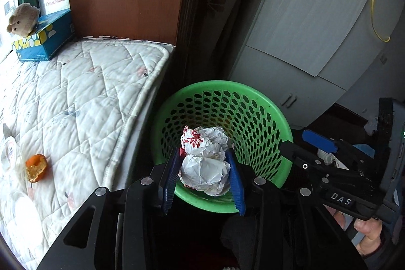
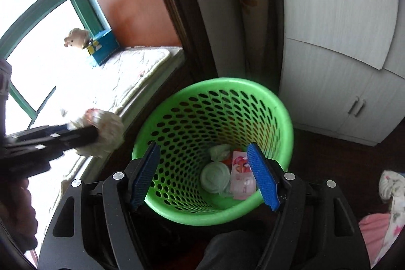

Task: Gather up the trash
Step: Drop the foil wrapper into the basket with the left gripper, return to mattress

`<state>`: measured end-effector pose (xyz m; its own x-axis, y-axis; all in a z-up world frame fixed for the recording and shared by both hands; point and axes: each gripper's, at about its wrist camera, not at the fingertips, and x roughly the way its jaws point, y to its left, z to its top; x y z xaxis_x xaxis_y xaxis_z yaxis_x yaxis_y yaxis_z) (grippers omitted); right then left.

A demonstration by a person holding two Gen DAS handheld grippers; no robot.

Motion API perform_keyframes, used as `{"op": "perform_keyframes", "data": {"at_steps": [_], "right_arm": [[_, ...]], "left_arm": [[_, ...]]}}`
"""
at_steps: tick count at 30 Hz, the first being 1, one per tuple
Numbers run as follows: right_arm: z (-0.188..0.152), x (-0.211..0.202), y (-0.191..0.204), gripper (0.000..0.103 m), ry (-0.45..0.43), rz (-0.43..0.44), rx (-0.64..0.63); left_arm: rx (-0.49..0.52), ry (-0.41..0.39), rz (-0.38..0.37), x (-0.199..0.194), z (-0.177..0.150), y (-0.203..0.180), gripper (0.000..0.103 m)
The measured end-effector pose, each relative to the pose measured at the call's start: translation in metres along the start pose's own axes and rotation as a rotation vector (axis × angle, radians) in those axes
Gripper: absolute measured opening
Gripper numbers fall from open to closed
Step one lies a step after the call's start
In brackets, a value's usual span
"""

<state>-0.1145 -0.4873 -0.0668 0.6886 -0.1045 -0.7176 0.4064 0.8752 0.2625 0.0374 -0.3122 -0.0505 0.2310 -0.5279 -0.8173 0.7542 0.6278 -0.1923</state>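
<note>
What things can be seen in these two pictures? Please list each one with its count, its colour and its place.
crumpled paper ball: one, white with red print, clamped in the left gripper above the basket
basket: one, green, perforated, on the floor beside the mattress
trash in the basket: several pieces, pale green and pink, at the bottom
mattress: one, white, quilted
orange peel: one, orange, on the mattress
tissue box: one, blue, at the mattress's far corner
plush toy: one, beige, on the tissue box
cabinet: one, white, behind the basket
left gripper: black, blue pads, closed on the paper
right gripper: black, blue pads, open over the basket
</note>
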Motion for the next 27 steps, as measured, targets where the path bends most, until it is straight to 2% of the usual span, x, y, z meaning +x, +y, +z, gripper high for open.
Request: {"op": "perform_keyframes", "data": {"at_steps": [7, 10, 14, 24, 27], "right_arm": [[0.000, -0.014, -0.011, 0.074, -0.030, 0.001, 0.020], [0.000, -0.017, -0.015, 0.074, -0.036, 0.001, 0.029], [-0.001, -0.020, -0.018, 0.074, -0.037, 0.003, 0.037], [0.000, -0.021, 0.000, 0.080, -0.043, 0.040, 0.004], [0.002, -0.021, 0.013, 0.082, -0.046, 0.056, -0.017]], "left_arm": [[0.003, 0.033, -0.021, 0.022, -0.001, -0.016, 0.042], [0.000, 0.035, -0.026, 0.027, -0.002, -0.021, 0.054], [0.005, 0.036, -0.027, 0.029, -0.004, -0.025, 0.054], [-0.032, -0.013, 0.047, -0.011, -0.016, 0.006, 0.058], [-0.056, -0.042, 0.085, -0.028, -0.022, 0.023, 0.064]]}}
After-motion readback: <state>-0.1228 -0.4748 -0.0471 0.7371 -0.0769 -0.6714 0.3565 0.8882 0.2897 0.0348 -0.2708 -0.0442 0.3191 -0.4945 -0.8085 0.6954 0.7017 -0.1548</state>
